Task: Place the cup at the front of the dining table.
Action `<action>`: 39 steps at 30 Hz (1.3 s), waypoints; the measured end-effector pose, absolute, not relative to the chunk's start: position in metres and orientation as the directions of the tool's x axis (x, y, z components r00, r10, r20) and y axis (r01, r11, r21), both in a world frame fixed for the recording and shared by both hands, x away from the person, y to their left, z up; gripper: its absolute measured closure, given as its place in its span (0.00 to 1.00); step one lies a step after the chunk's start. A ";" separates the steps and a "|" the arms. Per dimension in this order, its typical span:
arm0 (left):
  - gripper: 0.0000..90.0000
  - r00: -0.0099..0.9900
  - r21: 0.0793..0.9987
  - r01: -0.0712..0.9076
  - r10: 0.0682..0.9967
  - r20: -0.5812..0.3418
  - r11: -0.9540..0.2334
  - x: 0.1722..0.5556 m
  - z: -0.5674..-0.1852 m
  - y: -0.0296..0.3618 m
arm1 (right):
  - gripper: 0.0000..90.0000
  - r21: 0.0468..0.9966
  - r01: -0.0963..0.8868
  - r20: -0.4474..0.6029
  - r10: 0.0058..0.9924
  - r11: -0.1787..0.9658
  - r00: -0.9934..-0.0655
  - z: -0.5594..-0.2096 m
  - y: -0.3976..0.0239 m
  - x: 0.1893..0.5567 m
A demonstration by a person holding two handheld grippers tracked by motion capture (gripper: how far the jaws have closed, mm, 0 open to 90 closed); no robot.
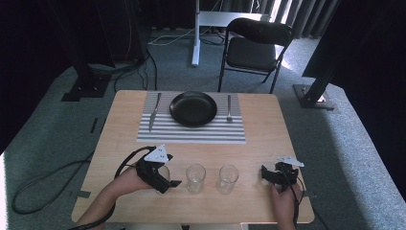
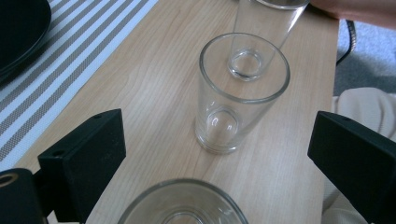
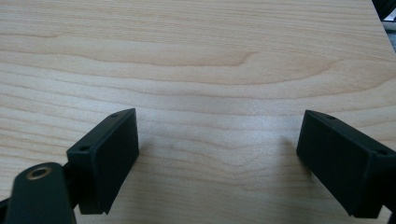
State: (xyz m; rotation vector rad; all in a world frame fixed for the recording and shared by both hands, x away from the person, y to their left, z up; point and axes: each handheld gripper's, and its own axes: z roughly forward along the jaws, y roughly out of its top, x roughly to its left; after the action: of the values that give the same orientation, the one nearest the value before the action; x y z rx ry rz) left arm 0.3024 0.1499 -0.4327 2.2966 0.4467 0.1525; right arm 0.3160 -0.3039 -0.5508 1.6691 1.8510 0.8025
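Observation:
Three clear drinking glasses stand in a row near the table's front edge. The left glass sits between the jaws of my left gripper, which is open around it; the jaws stand clear of its sides. The middle glass and the right glass stand free, in line beyond it. My right gripper is open over bare wood at the front right, with nothing between its jaws.
A striped placemat lies at the far side with a black plate on it, a knife to the left and a fork to the right. A black folding chair stands beyond the table.

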 end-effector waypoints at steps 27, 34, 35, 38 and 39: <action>0.07 0.948 0.709 0.238 0.316 -0.023 -0.664 0.308 -0.426 0.111 | 0.14 0.723 0.688 0.012 0.994 0.066 -0.108 -0.551 -0.304 0.316; 0.07 0.955 0.706 0.226 0.294 -0.027 -0.671 0.309 -0.422 0.094 | 0.14 0.723 0.688 0.011 0.994 0.066 -0.108 -0.551 -0.304 0.316; 0.07 0.955 0.706 0.225 0.295 -0.024 -0.671 0.310 -0.421 0.092 | 0.14 0.723 0.688 0.012 0.994 0.066 -0.108 -0.551 -0.304 0.316; 0.07 0.957 0.703 0.221 0.288 -0.025 -0.676 0.310 -0.422 0.083 | 0.14 0.723 0.688 0.012 0.994 0.066 -0.108 -0.551 -0.304 0.316; 0.07 0.960 0.702 0.217 0.280 -0.026 -0.678 0.311 -0.422 0.079 | 0.14 0.723 0.688 0.011 0.994 0.066 -0.108 -0.551 -0.304 0.316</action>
State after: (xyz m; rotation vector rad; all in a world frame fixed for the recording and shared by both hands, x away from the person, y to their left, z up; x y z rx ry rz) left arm 0.3106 0.0792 -0.4216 2.3397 0.3473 0.1063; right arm 0.3160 -0.3039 -0.5507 1.6692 1.8511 0.8025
